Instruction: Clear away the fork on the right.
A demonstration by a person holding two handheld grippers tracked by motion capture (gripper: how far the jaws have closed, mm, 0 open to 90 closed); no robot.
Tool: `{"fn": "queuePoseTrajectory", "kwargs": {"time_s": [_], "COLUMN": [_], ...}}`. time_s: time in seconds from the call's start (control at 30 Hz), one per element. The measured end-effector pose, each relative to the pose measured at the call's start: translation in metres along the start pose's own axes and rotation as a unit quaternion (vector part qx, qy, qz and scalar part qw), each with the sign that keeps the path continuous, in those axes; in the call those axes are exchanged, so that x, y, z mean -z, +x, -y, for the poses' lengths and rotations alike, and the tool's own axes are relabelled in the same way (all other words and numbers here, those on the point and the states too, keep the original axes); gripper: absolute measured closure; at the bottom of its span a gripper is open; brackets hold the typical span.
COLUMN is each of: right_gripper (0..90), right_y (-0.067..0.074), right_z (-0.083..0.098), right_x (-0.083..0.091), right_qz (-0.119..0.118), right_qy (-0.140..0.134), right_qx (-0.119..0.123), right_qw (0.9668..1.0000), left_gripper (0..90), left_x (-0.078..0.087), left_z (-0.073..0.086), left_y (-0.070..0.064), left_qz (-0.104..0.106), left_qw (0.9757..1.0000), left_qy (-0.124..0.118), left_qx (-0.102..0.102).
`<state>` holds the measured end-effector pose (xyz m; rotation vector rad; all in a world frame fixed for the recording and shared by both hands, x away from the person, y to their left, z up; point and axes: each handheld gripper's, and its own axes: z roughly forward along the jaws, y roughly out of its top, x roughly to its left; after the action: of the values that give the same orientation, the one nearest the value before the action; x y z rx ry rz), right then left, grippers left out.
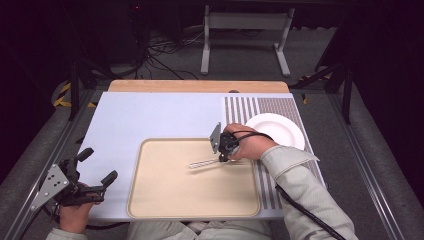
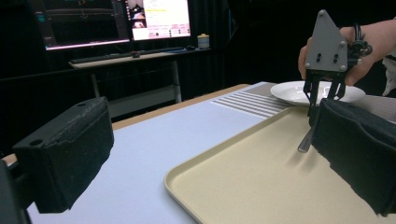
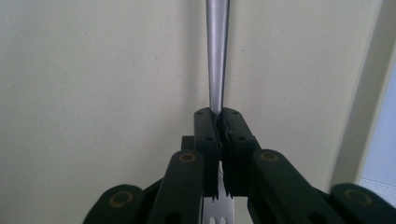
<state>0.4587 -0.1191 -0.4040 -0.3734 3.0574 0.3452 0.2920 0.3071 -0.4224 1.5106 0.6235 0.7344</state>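
My right gripper [image 1: 221,157] is shut on a metal fork [image 1: 204,163] over the beige tray [image 1: 150,210], right of the tray's middle. In the right gripper view the jaws [image 3: 219,114] pinch the fork near its neck. Its handle [image 3: 217,51] runs away from me over the tray [image 3: 93,70], and the tines show below the jaws. In the left gripper view the fork [image 2: 306,140] slopes down from the right gripper [image 2: 322,100], with its end close to the tray [image 2: 210,186]. My left gripper [image 1: 98,165] stays open and empty at the table's front left corner [image 2: 210,158].
A white plate [image 1: 275,129] sits on the striped mat [image 1: 250,107] at the right, just behind the right hand [image 2: 294,91]. Light blue table surface [image 1: 150,115] lies behind and left of the tray. A desk with monitors [image 2: 116,21] stands beyond the table.
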Motion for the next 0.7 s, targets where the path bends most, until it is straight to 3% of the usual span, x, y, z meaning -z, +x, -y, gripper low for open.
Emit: {"fn": "queuePoseTrajectory", "kwargs": {"time_s": [0.7], "right_gripper": [86.3], "right_y": [-0.001], "right_z": [0.002], "right_x": [-0.011], "right_qz": [-0.014], "right_qy": [0.016], "right_qx": [-0.006], "right_qw": [0.9998], "left_gripper": [0.0], "left_x": [0.0], "left_z": [0.0], "left_y": [0.0], "left_qz": [0.0], "left_qw": [1.0], "left_qy": [0.001], "left_qx": [0.001]}}
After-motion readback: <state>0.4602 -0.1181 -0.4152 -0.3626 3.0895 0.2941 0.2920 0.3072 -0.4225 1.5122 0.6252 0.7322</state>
